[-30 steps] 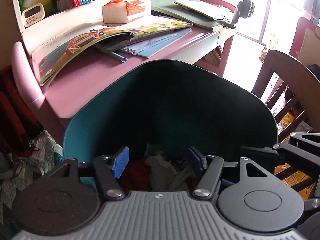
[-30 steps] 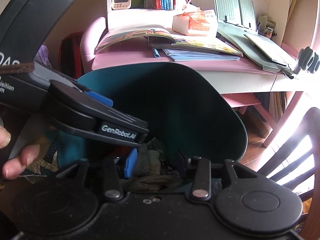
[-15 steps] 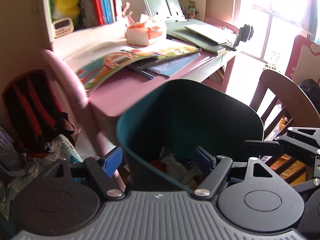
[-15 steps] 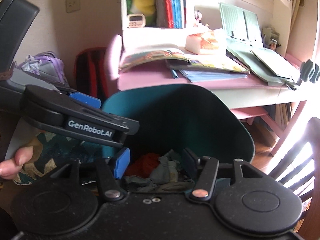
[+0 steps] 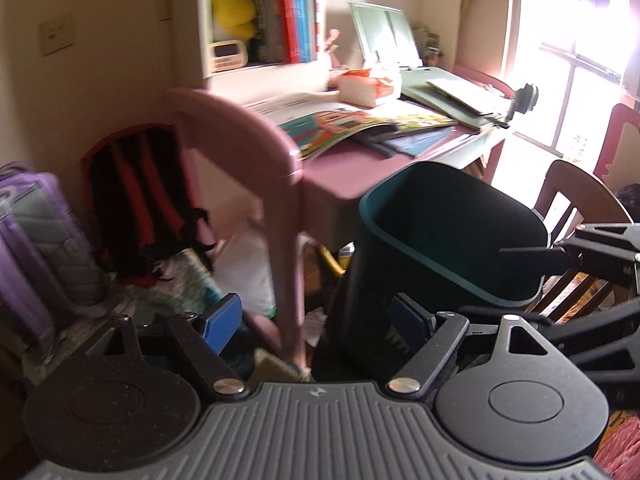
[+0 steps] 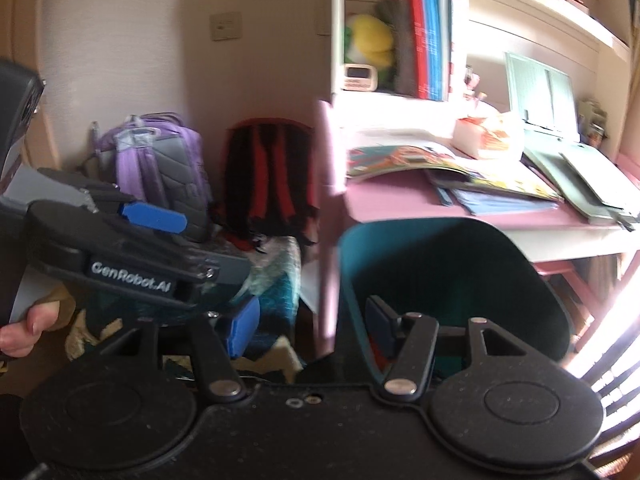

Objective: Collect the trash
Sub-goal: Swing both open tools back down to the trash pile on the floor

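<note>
The teal trash bin (image 5: pixel 452 232) stands on the floor in front of the pink desk. Its inside is dark and its contents are hidden, apart from a red bit low in the bin (image 6: pixel 382 360) in the right wrist view. My left gripper (image 5: pixel 315 318) is back from the bin and to its left. Its jaws are opening and nothing is between the blue pads (image 5: pixel 222 322). My right gripper (image 6: pixel 311 326) is open and empty, its right finger (image 6: pixel 380 320) just in front of the bin's near rim (image 6: pixel 348 264). A hand (image 6: pixel 24 328) holds the left gripper (image 6: pixel 188 248).
The pink desk (image 5: pixel 332 172) carries open books (image 5: pixel 360 124) and a tissue pack (image 5: pixel 368 86). Its curved pink leg (image 5: pixel 288 240) stands beside the bin. A red-black backpack (image 6: pixel 272 176) and a purple one (image 6: pixel 160 160) lean on the wall. A wooden chair (image 5: pixel 580 188) stands at right.
Both grippers have drawn back and up from over the bin and swung left. Their jaws stand wider. The trash inside the bin has dropped out of view.
</note>
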### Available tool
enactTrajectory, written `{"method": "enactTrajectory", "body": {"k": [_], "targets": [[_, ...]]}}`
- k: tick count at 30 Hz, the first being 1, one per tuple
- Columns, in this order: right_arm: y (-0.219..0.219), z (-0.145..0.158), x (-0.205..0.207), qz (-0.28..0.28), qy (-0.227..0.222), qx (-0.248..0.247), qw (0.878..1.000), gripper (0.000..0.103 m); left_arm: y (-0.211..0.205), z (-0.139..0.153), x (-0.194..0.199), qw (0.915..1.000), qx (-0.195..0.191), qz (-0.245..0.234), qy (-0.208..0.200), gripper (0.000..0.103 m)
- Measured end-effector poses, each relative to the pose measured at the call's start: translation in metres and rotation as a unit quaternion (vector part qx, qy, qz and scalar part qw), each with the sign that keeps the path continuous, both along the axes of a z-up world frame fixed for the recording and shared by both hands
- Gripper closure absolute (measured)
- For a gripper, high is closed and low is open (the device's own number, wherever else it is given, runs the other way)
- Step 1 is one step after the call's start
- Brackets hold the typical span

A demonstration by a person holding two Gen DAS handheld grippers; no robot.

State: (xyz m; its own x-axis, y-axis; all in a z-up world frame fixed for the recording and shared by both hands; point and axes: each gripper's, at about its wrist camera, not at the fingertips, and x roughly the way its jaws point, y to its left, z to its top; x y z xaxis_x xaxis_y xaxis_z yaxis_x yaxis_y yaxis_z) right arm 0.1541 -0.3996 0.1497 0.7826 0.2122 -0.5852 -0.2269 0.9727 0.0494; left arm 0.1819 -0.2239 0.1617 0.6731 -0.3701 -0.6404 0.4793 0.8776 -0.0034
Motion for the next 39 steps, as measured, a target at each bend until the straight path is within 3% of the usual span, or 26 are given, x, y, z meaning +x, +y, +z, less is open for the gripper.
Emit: {"method": "enactTrajectory", "body": {"k": [11,15,20,25,30,39], "targets": [[0.098,-0.015,0.015,0.096,0.007,0.011,0.995,0.044,0.122,-0.02,-0.015,0.9963,-0.018,0.084,0.007,0.019],[0.142,-0.034,0.023,0.136,0.018,0.017,0.99,0.044,0.169,-0.039,-0.017,0.9928,-0.022,0.117,0.016,0.008],[0.203,-0.069,0.037,0.186,0.048,0.017,0.981,0.044,0.23,-0.074,-0.014,0.9866,-0.03,0.158,0.03,0.006],[0.264,-0.113,0.05,0.235,0.073,0.017,0.969,0.044,0.296,-0.126,-0.002,0.976,-0.041,0.207,0.053,0.003],[0.32,-0.173,0.065,0.27,0.107,0.012,0.957,0.044,0.363,-0.198,0.014,0.9605,-0.029,0.265,0.081,0.003],[0.389,-0.298,0.1,0.271,0.186,-0.01,0.944,0.044,0.462,-0.334,0.037,0.9285,-0.026,0.338,0.152,0.003]]}}
